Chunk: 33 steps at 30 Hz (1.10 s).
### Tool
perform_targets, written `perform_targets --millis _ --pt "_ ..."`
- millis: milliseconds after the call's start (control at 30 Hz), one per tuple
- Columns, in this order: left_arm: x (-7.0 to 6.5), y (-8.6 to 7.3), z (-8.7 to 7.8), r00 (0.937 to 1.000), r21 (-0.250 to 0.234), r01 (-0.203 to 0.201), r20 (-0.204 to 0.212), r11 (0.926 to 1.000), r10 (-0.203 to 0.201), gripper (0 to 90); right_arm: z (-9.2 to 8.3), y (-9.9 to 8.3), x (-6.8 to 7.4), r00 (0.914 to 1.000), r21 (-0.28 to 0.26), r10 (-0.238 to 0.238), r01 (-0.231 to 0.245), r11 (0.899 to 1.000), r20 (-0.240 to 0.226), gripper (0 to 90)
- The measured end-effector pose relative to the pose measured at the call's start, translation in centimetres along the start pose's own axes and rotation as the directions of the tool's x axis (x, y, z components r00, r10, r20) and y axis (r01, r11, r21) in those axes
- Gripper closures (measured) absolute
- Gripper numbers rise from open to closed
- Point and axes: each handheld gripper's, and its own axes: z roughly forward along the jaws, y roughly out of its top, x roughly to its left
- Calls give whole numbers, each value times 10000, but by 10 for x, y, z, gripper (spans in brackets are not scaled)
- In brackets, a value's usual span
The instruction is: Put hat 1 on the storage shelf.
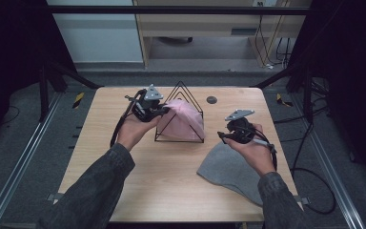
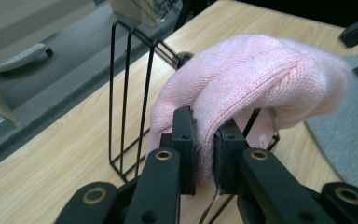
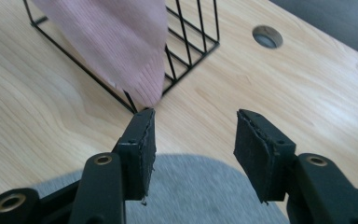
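Pink knitted wool, a soft beanie hat (image 1: 183,121), lies draped over a black wire triangular rack (image 1: 179,113) at the middle of the counter, with the left tongs (image 1: 163,110) pinched tight on a fold of its near edge, as the left gripper view shows (image 2: 205,154). The right tongs (image 1: 222,136) stand open and empty, hovering above a grey knitted hat (image 1: 236,171) that lies flat on the right part of the pale wooden counter (image 1: 167,191), well apart from the rack; the right gripper view looks between them (image 3: 193,149) at grey cloth below and the pink hem hanging ahead. By these pictures the pink hat is being settled onto the rack, and the grey one waits its turn. The next move would seem to call for the left tongs to let go once the hat sits straight, and for the right tongs to drop onto the grey cloth and close on an edge. A round cable hole (image 1: 211,99) marks the counter's far side. Beyond it lie grey carpet, a pale cabinet (image 1: 205,24) and loose cables (image 1: 279,47); dark frame rails flank the counter.
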Motion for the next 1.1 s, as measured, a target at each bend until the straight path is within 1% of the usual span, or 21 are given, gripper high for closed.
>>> perform_targets --millis 100,167,233,267,333,367,400,433,467,567,667,700,733,800,833,900,933,1000,1033,1067,1100 --pt "-1 -1 -1 9998 48 173 13 9998 -174 809 -2 -6 -3 9999 116 114 -115 9999 53 471" --pt "-1 -2 1 9997 352 262 -34 9990 -261 799 -5 -14 -9 9996 237 224 -228 9995 165 466" --pt "1 -4 2 9994 375 343 -40 9987 -342 795 -6 -20 -15 9989 266 422 -428 9987 222 465" --pt "1 -4 2 9994 375 343 -40 9987 -342 793 -6 -20 -15 9989 266 422 -428 9987 222 465" --pt "4 -6 5 9992 464 382 82 9982 -386 786 -6 -29 -24 9973 324 666 -676 9972 304 468" --pt "4 -6 5 9992 464 382 82 9982 -386 785 -6 -29 -24 9973 324 666 -676 9972 304 468" --pt "3 -7 6 9990 450 369 224 9983 -380 785 -5 -36 -32 9962 412 779 -796 9960 395 469" --pt "3 -7 6 9990 450 369 224 9983 -380 785 -5 -38 -34 9952 443 890 -908 9949 396 469" --pt "1 -9 6 9995 473 262 181 9985 -271 785 -5 -41 -37 9940 482 1001 -1022 9936 436 470" --pt "1 -11 6 9995 509 266 178 9984 -276 783 -3 -50 -47 9892 526 1362 -1390 9889 540 471" --pt "1 -14 4 9992 344 369 116 9987 -374 776 -1 -58 -54 9847 600 1642 -1676 9840 576 489" --pt "1 -14 4 9992 344 369 116 9987 -374 773 -1 -58 -54 9847 600 1642 -1676 9840 576 489" --pt "0 -15 3 9994 308 333 103 9990 -336 768 0 -64 -59 9805 607 1890 -1922 9795 538 497" --pt "-2 -16 2 9993 146 350 100 9993 -351 755 2 -69 -62 9779 673 2016 -2051 9764 547 509" --pt "-2 -16 2 9993 146 350 100 9993 -351 738 3 -72 -64 9757 719 2125 -2160 9737 534 508" --pt "-5 -17 -3 9994 -154 339 -73 9993 -340 661 4 -77 -69 9708 836 2332 -2373 9678 565 507" --pt "-5 -17 -3 9994 -154 339 -73 9993 -340 618 5 -80 -71 9663 853 2522 -2559 9629 513 507" --pt "-8 -20 -11 9985 -393 496 -212 9980 -504 520 8 -86 -77 9607 944 2709 -2757 9566 601 507" --pt "-8 -20 -11 9985 -393 496 -212 9980 -504 472 8 -86 -77 9607 944 2709 -2757 9566 601 507" --pt "-10 -24 -18 9984 -450 478 -272 9978 -491 426 11 -95 -84 9501 1058 3031 -3096 9450 732 510" --pt "-10 -24 -18 9984 -450 478 -272 9978 -491 401 12 -97 -85 9459 1142 3150 -3223 9397 775 510"
